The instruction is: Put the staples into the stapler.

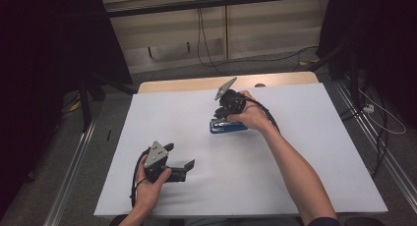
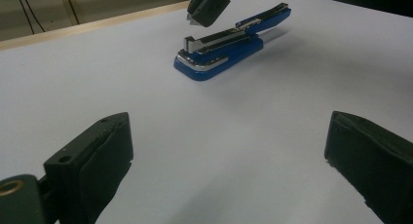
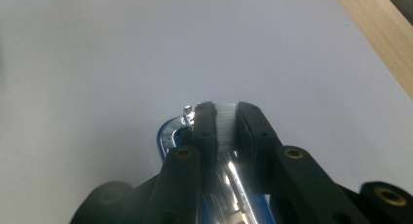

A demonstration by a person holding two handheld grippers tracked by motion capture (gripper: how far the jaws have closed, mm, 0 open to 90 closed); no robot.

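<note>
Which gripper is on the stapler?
The right gripper, at the table's middle: its jaws close around a strip of staples over the open blue stapler. The left gripper hangs open over bare table, nearer the person.

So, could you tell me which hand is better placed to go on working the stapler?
Right, probably. The right tongs are already closed around the stapler's metal strip, while the left tongs rest open on the table, well apart from it.

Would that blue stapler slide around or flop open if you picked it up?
The blue stapler looks rigid, likely weighty with its metal parts. Its hinged top already stands open, so it may swing when lifted. The flat base on the smooth white table could slide if pushed.
</note>
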